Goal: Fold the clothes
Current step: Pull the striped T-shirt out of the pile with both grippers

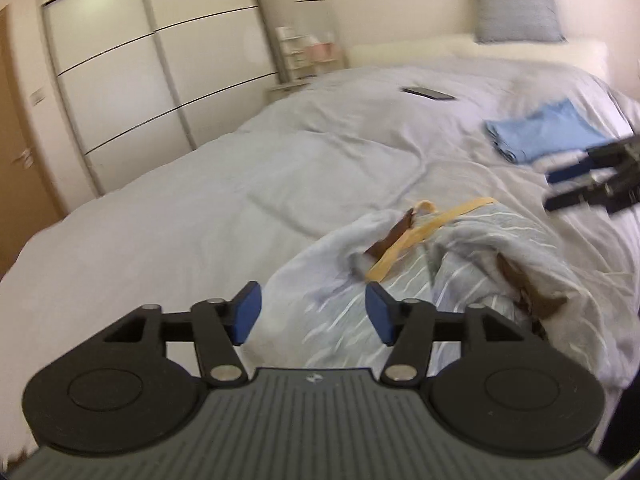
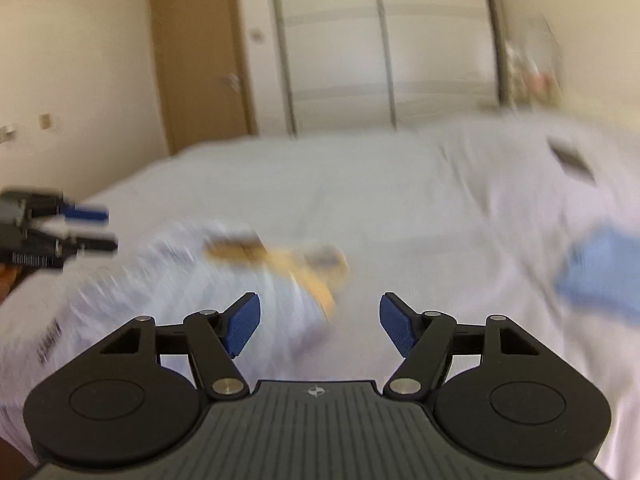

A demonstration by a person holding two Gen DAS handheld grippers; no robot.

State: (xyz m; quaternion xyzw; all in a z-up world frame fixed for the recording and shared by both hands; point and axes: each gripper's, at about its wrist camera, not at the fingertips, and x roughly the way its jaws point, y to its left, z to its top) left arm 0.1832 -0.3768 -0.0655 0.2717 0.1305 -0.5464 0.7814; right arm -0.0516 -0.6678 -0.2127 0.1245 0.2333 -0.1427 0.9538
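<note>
On the grey bed point(image 1: 200, 184) the crumpled striped garment point(image 1: 460, 248) lies just ahead-right of the left gripper point(image 1: 313, 312), nearer than the right gripper point(image 2: 320, 330); both stand wide open and empty.

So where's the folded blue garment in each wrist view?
Left wrist: blue garment upper right on the bed, just beyond the right claw.
Right wrist: blurred, far right edge.
Shared landmark: the dark phone lies beyond it in both views.
</note>
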